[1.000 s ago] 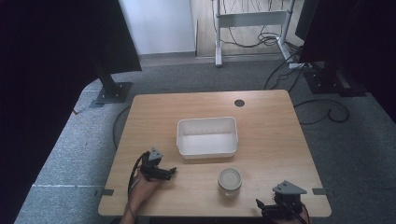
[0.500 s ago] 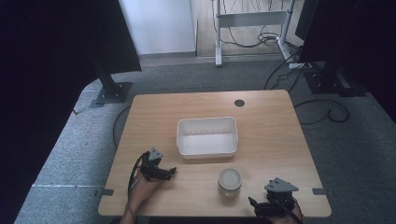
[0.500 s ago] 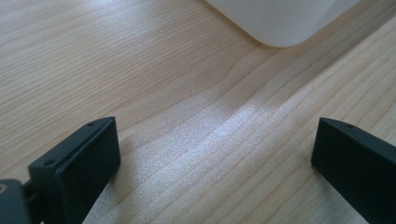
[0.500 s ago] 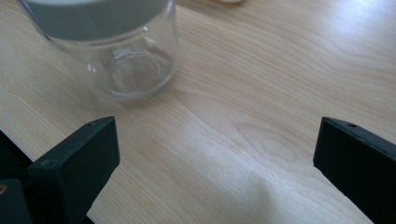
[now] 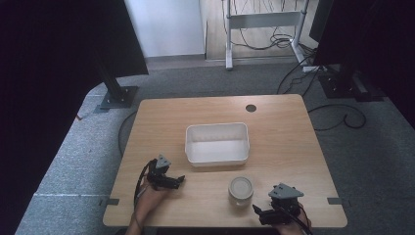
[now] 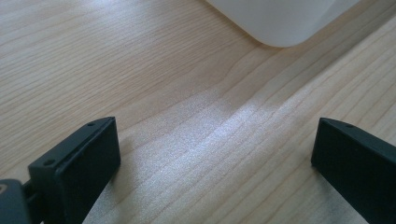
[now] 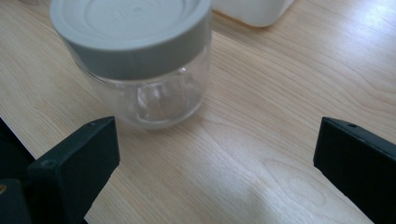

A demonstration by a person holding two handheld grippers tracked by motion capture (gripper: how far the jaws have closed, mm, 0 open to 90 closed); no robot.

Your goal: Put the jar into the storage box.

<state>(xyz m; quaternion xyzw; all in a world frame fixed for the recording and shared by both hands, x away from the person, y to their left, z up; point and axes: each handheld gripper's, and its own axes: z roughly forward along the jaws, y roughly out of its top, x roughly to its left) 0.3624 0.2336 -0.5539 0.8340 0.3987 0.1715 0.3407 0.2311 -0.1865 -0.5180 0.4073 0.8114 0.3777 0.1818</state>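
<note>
Jaws of the right gripper [image 5: 258,211] stand spread wide, nothing between them, at the table's [image 5: 284,127] near edge. The glass jar [image 5: 241,190] stands upright at its ten o'clock. The left gripper [image 5: 177,180] also gapes. White tray [image 5: 217,143] sits beyond.

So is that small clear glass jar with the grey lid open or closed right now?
Closed. The grey lid sits flat over the mouth of the small clear glass jar, which stands upright on the wooden table.
</note>
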